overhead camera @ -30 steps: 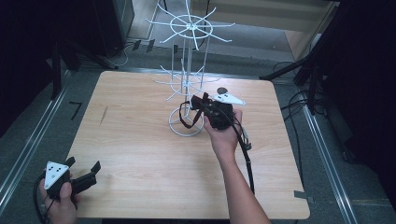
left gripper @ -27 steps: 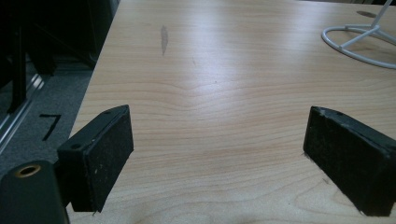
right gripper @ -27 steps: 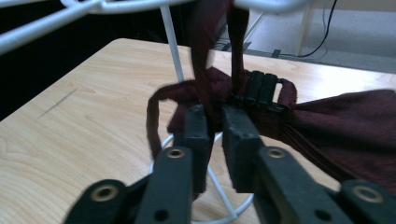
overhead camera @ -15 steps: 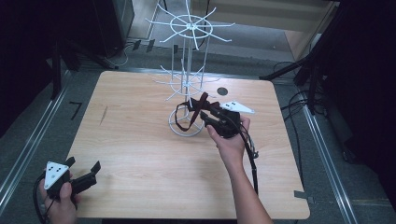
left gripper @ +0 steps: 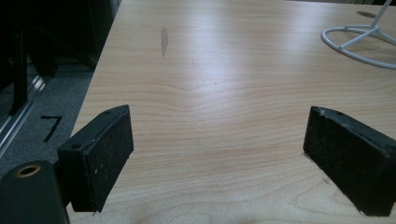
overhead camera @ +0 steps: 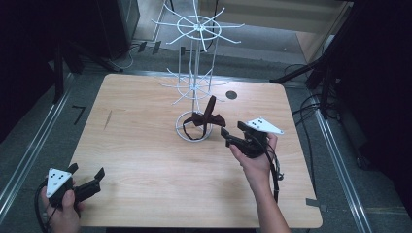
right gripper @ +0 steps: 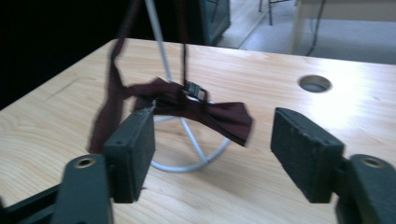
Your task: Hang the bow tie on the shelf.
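dark maroon bow tie (right gripper: 201, 109) on wire stand (overhead camera: 195, 92)

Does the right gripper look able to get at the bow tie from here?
Probably yes: the right gripper is open, facing the bow tie hanging over the rack's base ring, with bare table between.

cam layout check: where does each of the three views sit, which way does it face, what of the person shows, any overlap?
High view: above the person's side, looking forward and down on the table; both forearms, left gripper, right gripper.
Left gripper view: low, along its open jaws across bare wood toward the stand base.
Right gripper view: along its open jaws at the bow tie.
Shared: stand base shows in all three.
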Action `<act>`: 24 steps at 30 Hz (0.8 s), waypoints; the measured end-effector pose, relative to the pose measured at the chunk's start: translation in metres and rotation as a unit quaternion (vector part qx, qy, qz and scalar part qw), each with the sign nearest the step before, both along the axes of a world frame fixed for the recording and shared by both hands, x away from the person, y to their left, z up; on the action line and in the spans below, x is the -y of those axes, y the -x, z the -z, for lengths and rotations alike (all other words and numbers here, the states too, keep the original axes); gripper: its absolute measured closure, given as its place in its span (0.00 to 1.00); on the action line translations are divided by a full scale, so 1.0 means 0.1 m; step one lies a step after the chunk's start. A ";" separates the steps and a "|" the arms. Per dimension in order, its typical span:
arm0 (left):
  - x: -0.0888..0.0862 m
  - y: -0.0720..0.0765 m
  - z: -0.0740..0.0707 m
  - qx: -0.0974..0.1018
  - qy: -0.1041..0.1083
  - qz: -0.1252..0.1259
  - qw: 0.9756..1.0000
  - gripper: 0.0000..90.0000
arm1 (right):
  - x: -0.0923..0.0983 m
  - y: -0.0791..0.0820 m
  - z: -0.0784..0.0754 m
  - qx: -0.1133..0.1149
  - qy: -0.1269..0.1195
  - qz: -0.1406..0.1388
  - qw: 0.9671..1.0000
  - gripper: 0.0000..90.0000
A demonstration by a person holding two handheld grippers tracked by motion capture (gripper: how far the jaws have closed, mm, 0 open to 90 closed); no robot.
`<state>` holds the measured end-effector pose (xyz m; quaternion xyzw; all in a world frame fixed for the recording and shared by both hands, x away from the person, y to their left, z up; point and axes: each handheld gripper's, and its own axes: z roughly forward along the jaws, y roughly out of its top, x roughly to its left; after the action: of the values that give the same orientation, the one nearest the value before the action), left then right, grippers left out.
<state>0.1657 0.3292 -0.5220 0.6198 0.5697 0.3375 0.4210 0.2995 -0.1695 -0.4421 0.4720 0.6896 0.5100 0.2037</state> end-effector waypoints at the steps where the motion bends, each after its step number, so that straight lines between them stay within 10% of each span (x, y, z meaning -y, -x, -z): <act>1: 0.00 0.00 0.00 0.000 0.000 0.000 1.000 0.10 | 0.00 0.00 0.00 0.000 0.000 0.000 1.000 0.32; 24: 0.00 0.00 0.00 0.000 -0.002 0.003 1.000 0.10 | 0.76 0.45 0.26 -0.001 -0.006 0.053 0.999 0.20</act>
<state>0.1655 0.3290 -0.5220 0.6219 0.5676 0.3374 0.4209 0.2546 -0.2450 -0.4682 0.5097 0.6610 0.5017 0.2271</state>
